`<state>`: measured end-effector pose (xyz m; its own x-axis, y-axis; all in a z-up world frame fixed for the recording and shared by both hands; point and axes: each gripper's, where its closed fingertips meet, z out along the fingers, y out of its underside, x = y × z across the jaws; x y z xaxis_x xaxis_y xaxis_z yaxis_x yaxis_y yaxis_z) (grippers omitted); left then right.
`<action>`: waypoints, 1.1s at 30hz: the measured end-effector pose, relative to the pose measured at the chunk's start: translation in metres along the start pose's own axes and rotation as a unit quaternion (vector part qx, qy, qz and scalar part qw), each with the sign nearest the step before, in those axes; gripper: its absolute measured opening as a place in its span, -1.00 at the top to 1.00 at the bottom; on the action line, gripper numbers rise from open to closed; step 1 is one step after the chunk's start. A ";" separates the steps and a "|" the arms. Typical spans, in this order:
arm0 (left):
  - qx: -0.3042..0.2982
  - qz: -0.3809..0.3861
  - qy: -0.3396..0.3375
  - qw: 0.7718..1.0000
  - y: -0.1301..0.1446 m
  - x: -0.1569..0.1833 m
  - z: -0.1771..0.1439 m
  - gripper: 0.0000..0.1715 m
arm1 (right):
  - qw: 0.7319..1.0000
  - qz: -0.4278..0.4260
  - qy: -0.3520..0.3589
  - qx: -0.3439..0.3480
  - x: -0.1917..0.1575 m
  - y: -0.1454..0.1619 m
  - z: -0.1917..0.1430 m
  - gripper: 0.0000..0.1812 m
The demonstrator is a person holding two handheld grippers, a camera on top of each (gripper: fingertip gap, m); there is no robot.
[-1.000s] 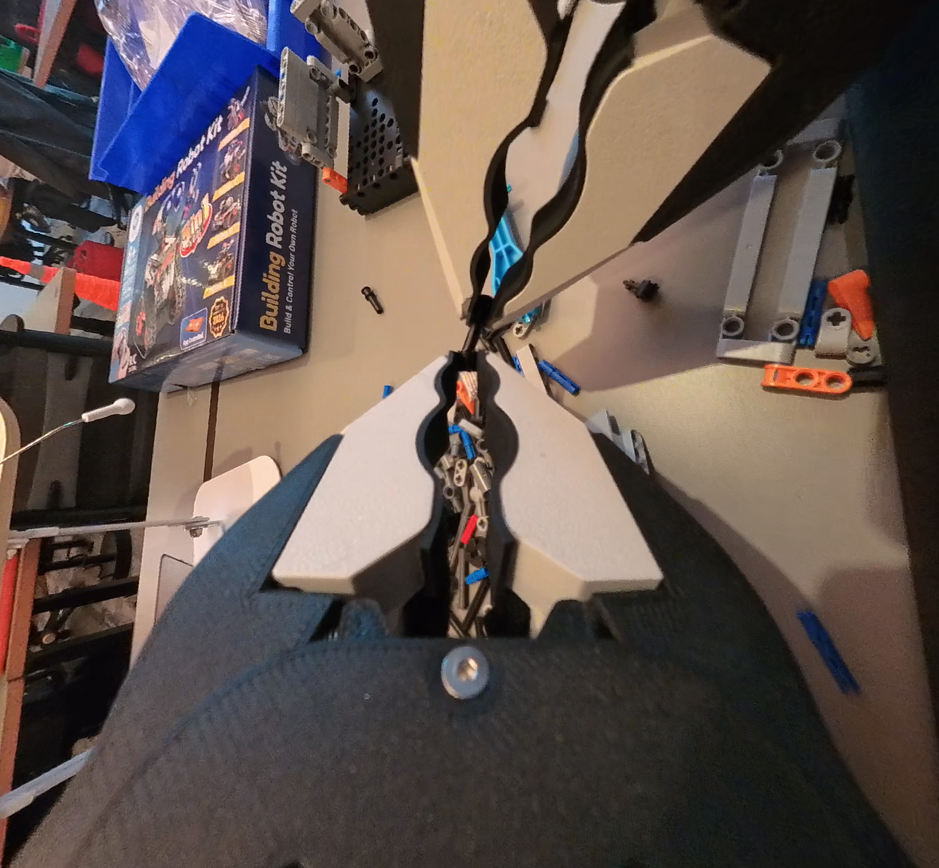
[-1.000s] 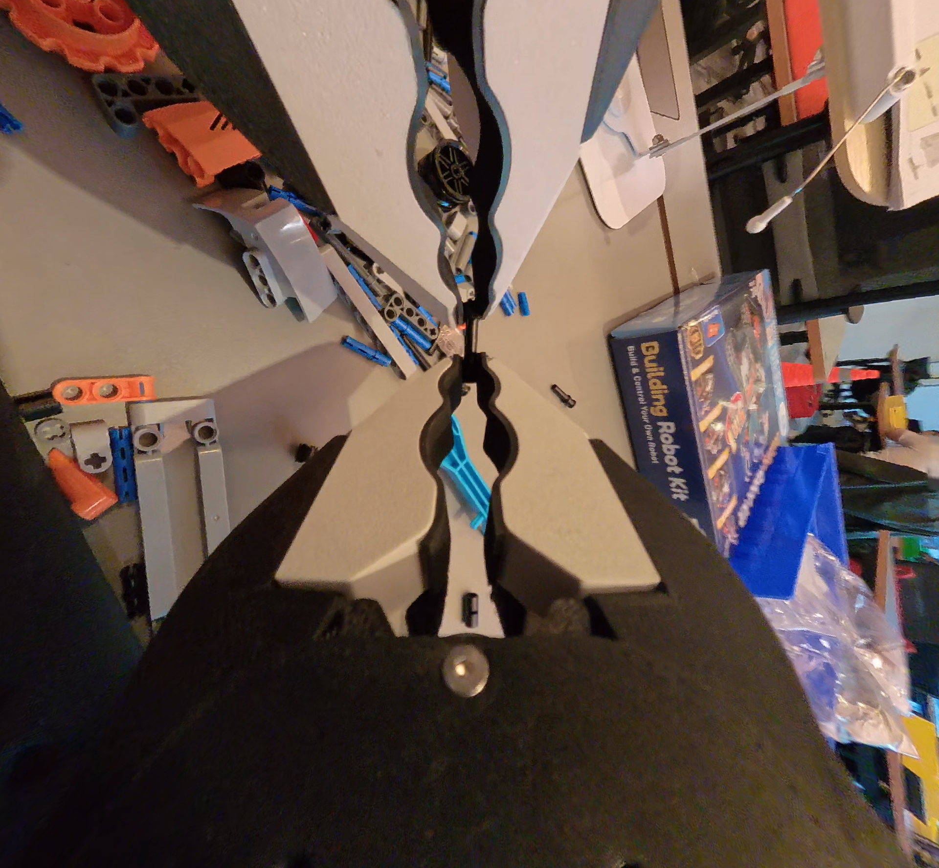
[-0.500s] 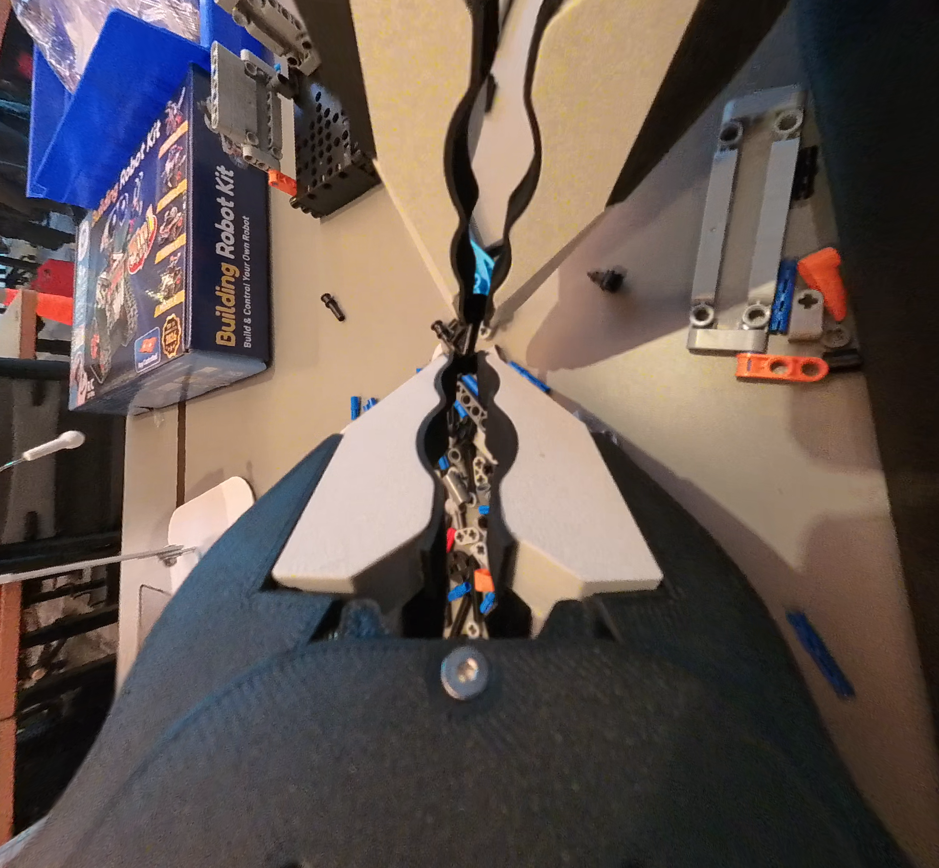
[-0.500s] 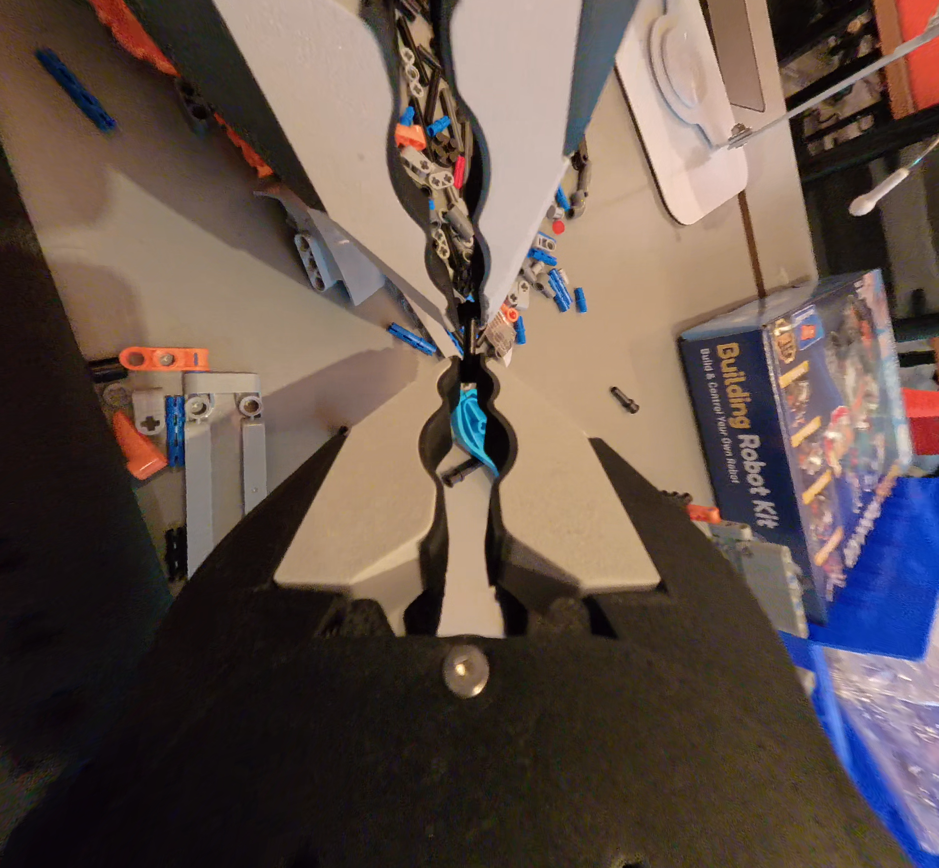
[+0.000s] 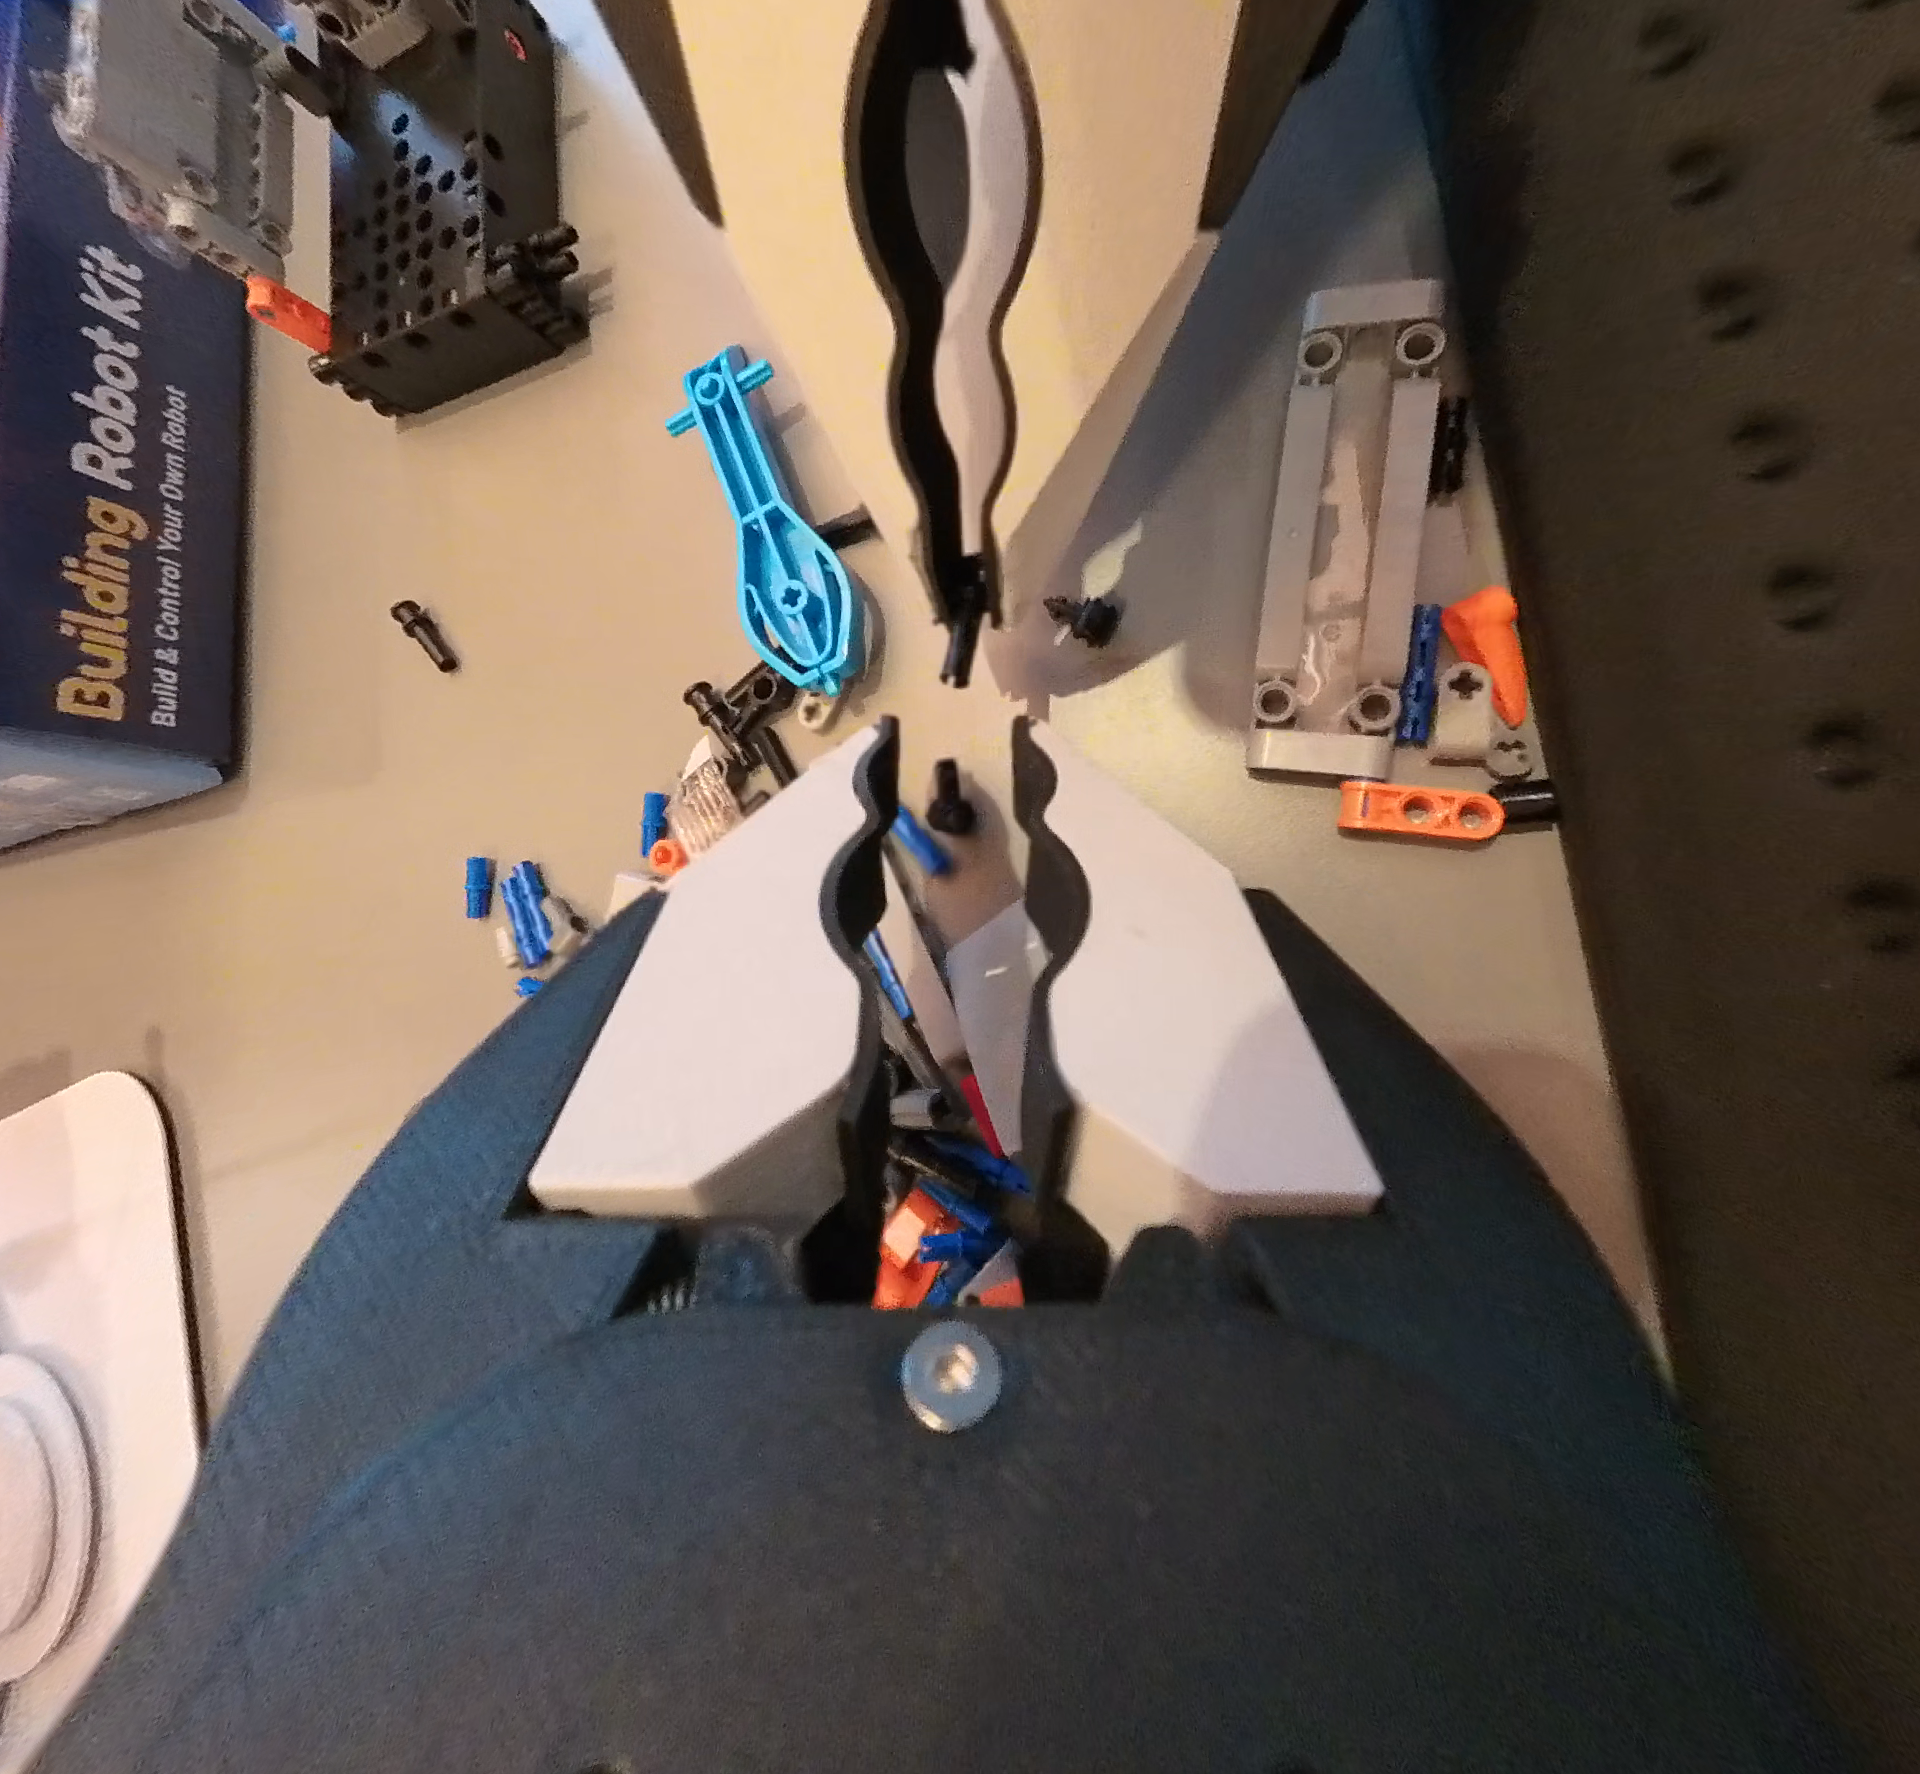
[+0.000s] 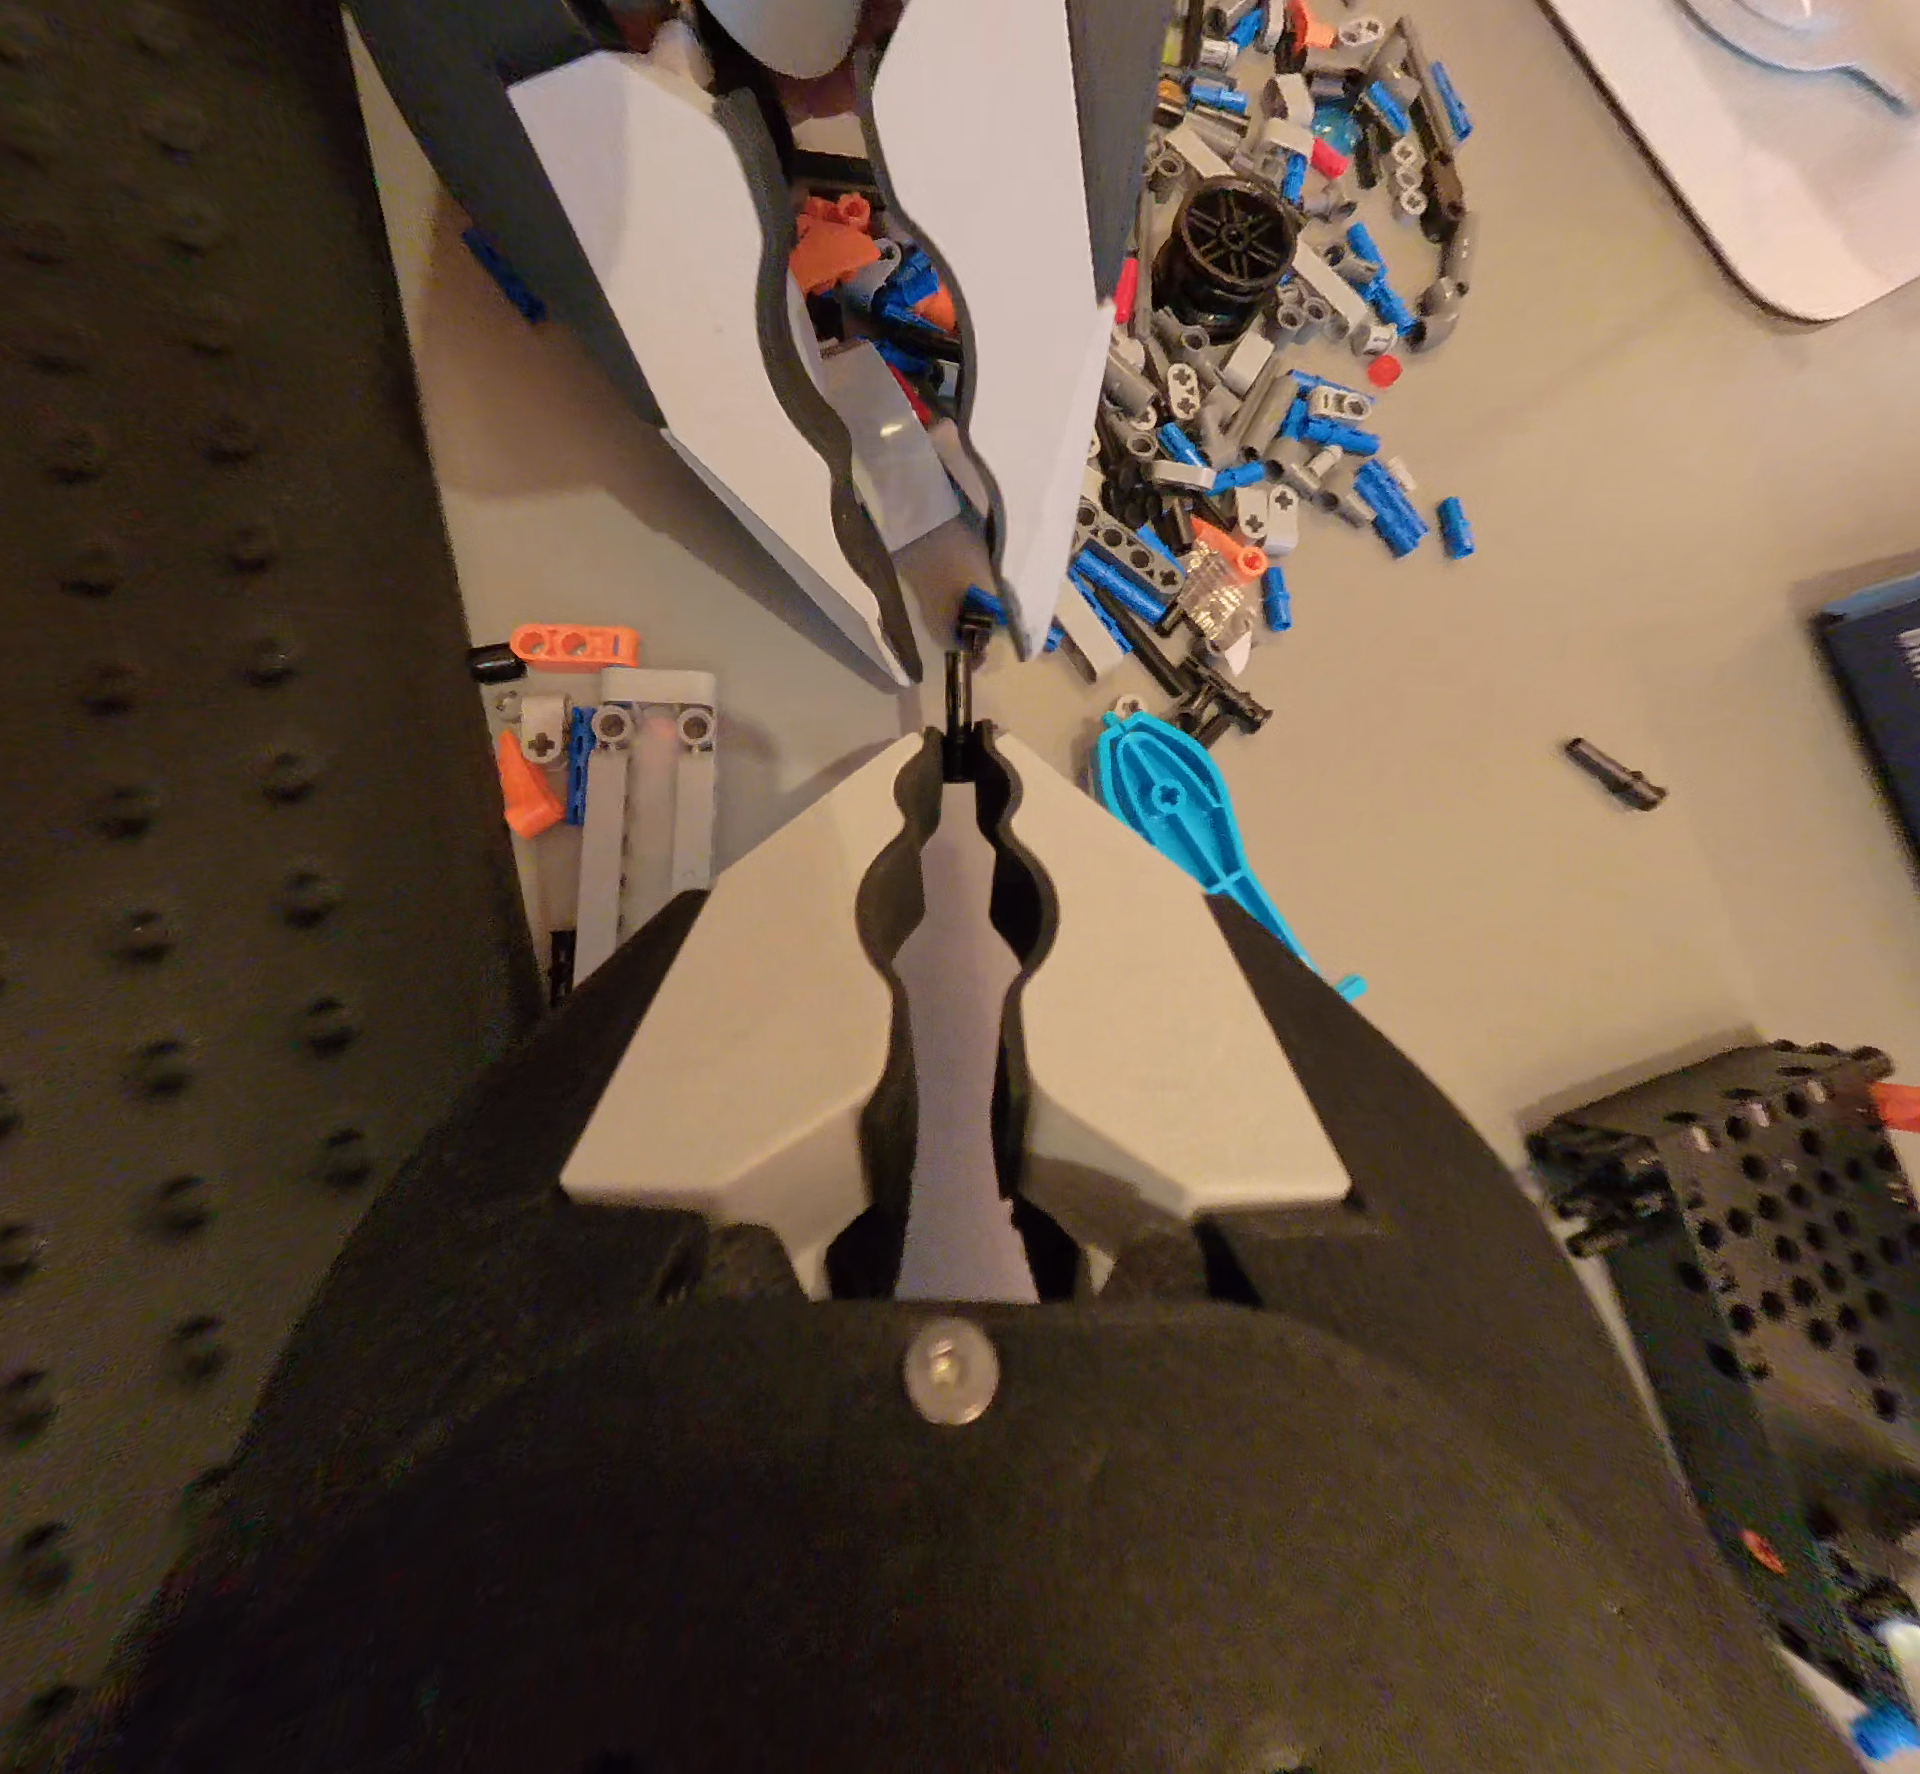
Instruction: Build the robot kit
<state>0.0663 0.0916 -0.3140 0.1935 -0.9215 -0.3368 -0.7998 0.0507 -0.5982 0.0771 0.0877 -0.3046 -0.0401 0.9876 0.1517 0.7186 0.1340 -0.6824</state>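
While pinched at one end between the fingers of the right gripper (image 6: 958,756), a slim black pin (image 6: 956,701) juts toward the left gripper (image 5: 948,737), whose fingers stand parted and empty, tip to tip with it. Beneath: beige table (image 6: 1558,914), turquoise paddle-shaped part (image 6: 1169,805) just beside (lying flat), heap of small grey, blue, black pieces (image 6: 1278,394), grey beam frame (image 5: 1351,529), black perforated block (image 5: 436,207).

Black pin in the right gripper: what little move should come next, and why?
Probably ease the right gripper forward slightly, so the black pin it pinches slides between the fingers of the open left gripper. The pin's free end points at that gap but sits just short of it.
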 end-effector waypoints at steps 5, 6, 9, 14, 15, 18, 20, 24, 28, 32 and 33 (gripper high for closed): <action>0.019 0.036 -0.024 0.999 -0.012 0.000 -0.005 0.90 | 1.000 0.017 -0.019 0.017 -0.002 -0.003 -0.002 0.96; 0.024 0.048 -0.031 0.998 -0.013 0.000 -0.006 0.98 | 0.999 0.021 -0.023 0.021 -0.002 -0.003 -0.002 0.96; 0.027 0.061 -0.043 0.997 -0.016 -0.002 -0.009 1.00 | 0.998 0.030 -0.032 0.035 -0.003 -0.006 -0.005 0.96; 0.061 0.041 -0.056 0.996 -0.026 -0.008 -0.019 1.00 | 0.992 0.069 -0.053 0.090 -0.001 -0.017 -0.015 0.96; 0.070 0.030 -0.054 0.996 -0.028 -0.009 -0.021 1.00 | 0.990 0.079 -0.059 0.102 0.000 -0.020 -0.018 0.96; 0.090 0.018 -0.057 0.994 -0.032 -0.013 -0.026 0.97 | 0.986 0.093 -0.070 0.116 0.000 -0.023 -0.021 0.96; 0.081 0.051 -0.083 0.992 -0.032 -0.015 -0.029 0.89 | 0.987 0.092 -0.071 0.111 0.000 -0.022 -0.021 0.96; 0.075 0.088 -0.084 0.990 -0.034 -0.007 -0.026 0.97 | 0.988 0.089 -0.076 0.104 -0.003 -0.021 -0.019 0.96; 0.074 0.090 -0.083 0.990 -0.034 -0.007 -0.027 0.98 | 0.987 0.089 -0.078 0.108 -0.003 -0.021 -0.020 0.96; 0.099 0.049 -0.085 0.990 -0.039 -0.013 -0.033 1.00 | 0.977 0.117 -0.081 0.157 0.003 -0.032 -0.030 0.95; 0.115 0.033 -0.085 0.989 -0.042 -0.015 -0.037 0.99 | 0.974 0.124 -0.084 0.172 0.004 -0.035 -0.033 0.95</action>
<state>0.0761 0.0893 -0.2573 0.2526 -0.8362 -0.4868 -0.6678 0.2134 -0.7131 0.0748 0.0846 -0.2560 -0.0289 0.9885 -0.1482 0.4461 -0.1200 -0.8869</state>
